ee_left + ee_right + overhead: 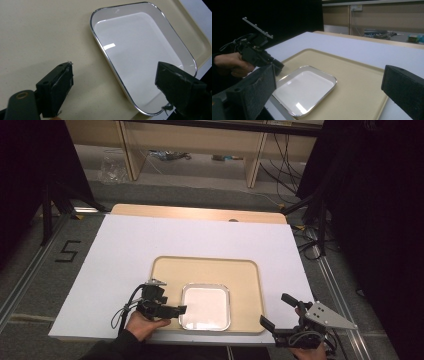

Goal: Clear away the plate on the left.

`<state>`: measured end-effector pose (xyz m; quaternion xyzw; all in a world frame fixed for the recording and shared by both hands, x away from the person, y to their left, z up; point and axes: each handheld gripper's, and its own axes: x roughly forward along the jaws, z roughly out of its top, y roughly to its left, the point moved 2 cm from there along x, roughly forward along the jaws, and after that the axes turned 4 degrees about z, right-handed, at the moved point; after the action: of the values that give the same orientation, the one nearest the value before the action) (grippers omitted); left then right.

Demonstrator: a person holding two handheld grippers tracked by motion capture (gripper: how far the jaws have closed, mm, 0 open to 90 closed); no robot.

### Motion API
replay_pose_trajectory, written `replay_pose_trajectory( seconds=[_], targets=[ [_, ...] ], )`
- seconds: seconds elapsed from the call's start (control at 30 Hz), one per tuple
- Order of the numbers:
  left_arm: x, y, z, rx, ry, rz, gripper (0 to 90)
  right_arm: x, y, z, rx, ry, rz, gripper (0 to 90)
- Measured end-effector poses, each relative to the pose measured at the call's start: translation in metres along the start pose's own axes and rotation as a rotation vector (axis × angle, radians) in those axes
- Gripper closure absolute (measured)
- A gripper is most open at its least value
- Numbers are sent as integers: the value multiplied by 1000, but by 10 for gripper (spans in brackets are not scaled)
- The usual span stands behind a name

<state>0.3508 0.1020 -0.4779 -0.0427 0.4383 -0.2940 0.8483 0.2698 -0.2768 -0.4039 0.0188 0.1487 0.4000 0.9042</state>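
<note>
The shiny square metal dish with the white inside (205, 306) sits on the flat tan plastic tray (245, 270) near the front of the white counter (125, 250). The left gripper (176, 310) hangs by its left rim with fingers wide and holding nothing. If they shut too low, they could bump the thin rim and slide the dish, while the right gripper (278, 312), also wide and holding nothing, is too far off to help.

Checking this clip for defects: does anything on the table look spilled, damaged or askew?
Nothing stands out. The metal dish sits flat and empty on the beige tray, square to it, with no spill or visible damage.
</note>
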Motion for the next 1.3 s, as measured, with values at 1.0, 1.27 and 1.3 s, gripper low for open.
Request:
replay_pose_trajectory(
  seconds=[1.0, 1.27, 1.3],
  targets=[
    [-47, 0, -1, 106, -363, 2, 141, 0, 1, 0, 6, 6, 4, 3],
    [-52, -5, -8, 138, -388, 4, 141, 0, 1, 0, 7, 6, 4, 3],
    [-53, -7, -9, 150, -387, 5, 143, 0, 1, 0, 7, 6, 4, 3]
  ],
)
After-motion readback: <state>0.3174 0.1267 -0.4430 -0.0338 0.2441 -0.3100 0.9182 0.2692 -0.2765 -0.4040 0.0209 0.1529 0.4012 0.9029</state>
